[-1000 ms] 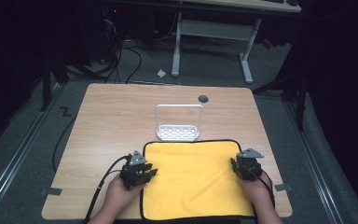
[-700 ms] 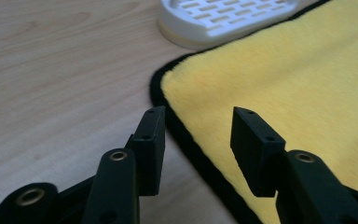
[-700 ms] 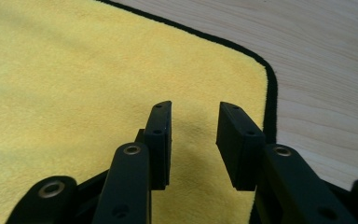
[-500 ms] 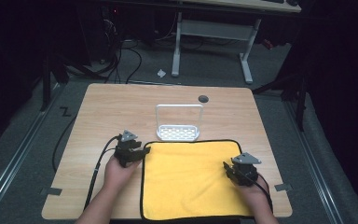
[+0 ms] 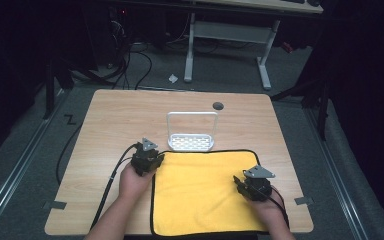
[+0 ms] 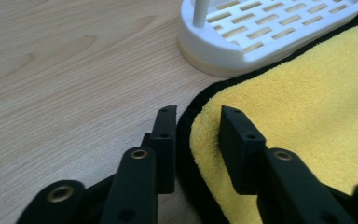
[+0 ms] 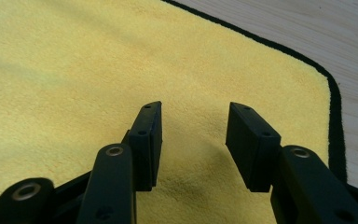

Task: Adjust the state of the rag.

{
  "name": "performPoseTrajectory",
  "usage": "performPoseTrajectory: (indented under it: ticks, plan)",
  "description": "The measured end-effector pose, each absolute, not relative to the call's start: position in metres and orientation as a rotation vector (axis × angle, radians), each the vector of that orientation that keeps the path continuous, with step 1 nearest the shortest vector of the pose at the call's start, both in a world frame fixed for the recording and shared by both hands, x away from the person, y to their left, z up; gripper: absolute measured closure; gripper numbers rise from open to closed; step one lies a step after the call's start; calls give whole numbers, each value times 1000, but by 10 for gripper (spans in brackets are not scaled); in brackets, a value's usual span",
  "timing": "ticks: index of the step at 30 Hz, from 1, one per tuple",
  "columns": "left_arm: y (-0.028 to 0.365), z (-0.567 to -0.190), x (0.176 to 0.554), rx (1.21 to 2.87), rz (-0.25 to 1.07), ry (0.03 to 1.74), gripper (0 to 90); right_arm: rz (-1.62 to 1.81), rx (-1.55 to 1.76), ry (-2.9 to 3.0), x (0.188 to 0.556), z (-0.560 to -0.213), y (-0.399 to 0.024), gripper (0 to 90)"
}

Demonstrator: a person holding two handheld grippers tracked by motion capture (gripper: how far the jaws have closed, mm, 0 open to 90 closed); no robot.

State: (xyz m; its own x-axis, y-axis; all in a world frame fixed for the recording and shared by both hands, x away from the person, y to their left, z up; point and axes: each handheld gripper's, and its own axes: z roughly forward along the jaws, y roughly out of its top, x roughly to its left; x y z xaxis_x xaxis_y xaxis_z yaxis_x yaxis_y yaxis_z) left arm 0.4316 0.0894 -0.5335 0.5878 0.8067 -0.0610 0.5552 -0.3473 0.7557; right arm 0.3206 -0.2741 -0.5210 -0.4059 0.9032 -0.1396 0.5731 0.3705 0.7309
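The left gripper [image 6: 193, 135] view shows its jaws, just closing, astride the black hem of the yellow cloth [image 6: 307, 121] without clamping it, beside a white rack [image 6: 261, 32]. The right gripper [image 7: 193, 140] view shows parted jaws, just opening, above plain pile. From above, the cloth lies flat on the wooden table's [image 5: 115, 125] near edge, dark floor around.

Bright, even overhead light on the table [image 5: 110, 120], dark surroundings; close gripper views soften toward their edges.

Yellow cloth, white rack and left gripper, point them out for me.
yellow cloth [image 5: 205, 195], high view, bare middle.
white rack [image 6: 279, 32], left gripper view, slotted base.
left gripper [image 6: 196, 122], left gripper view, between its fingertips.
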Motion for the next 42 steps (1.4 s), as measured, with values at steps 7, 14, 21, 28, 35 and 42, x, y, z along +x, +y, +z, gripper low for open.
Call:
performPoseTrajectory:
  ticks: [7, 14, 21, 28, 35, 42]
  plan:
    - [98, -536, 436, 1990, 289, 1082, 826, 848, 1215, 2120, 318, -521, -260, 542]
    - [105, -537, 437, 1924, 225, 1102, 827, 943, 1150, 2122, 310, -512, -232, 518]
    - [107, -537, 437, 1899, 213, 1096, 827, 989, 1002, 2177, 298, -502, -182, 511]
    - [108, -538, 437, 1890, 197, 1098, 824, 1014, 915, 2268, 293, -504, -136, 469]
    - [109, -538, 438, 1891, 189, 1099, 820, 1027, 853, 2352, 287, -512, -101, 443]
    - [109, -538, 438, 1888, 184, 1104, 817, 1053, 800, 2441, 283, -520, -70, 415]
